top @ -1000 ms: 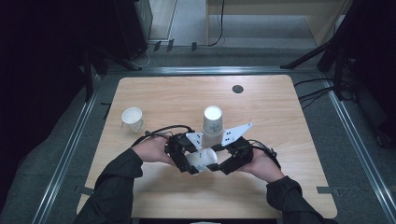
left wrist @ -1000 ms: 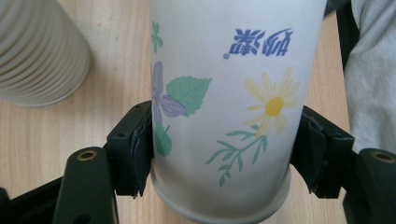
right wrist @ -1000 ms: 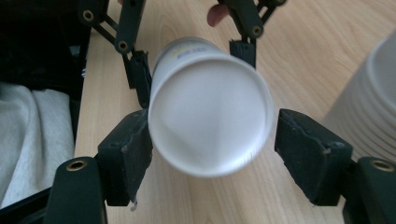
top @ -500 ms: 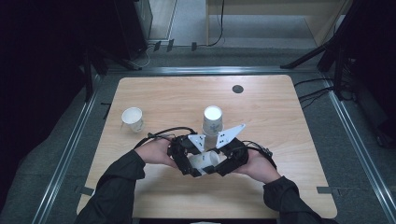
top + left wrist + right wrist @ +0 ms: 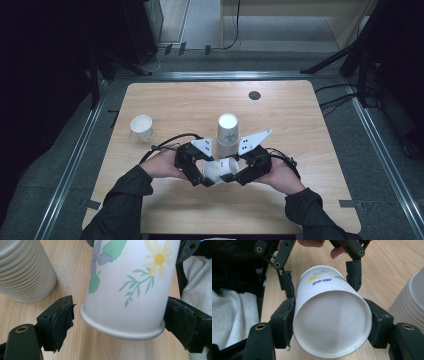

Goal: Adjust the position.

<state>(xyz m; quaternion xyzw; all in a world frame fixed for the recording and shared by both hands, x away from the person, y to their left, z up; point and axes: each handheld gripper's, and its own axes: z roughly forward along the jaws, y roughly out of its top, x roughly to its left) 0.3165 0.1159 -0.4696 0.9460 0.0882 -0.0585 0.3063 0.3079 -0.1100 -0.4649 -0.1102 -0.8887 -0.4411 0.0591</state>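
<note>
Passing a single paper cup (image 5: pixel 221 169) from one gripper to the other is what seems to be going on, just in front of the tall stack of cups (image 5: pixel 227 135) that stands mid-table. The cup lies on its side in the air above the table (image 5: pixel 300 115), between the two hands and nearer the person than the stack is.

The right gripper (image 5: pixel 332 322) is clamped on it: in the right gripper view both pads press the cup's wall close to its base end. The left gripper (image 5: pixel 120 325) has just been opening; in the left gripper view its jaws stand apart around the cup's rim end, one pad clear of the wall with wood showing through the gap, the other close against it or barely touching. So the left has let go and the right carries the load.

To do this well, I would say the left gripper should back straight off along the cup's length, so the near pad does not drag on the rolled rim and twist the cup. The right gripper's squeeze should stay light, since thin paper buckles easily.

A second loose cup (image 5: pixel 141 127) stands upright well to the left of the stack.
</note>
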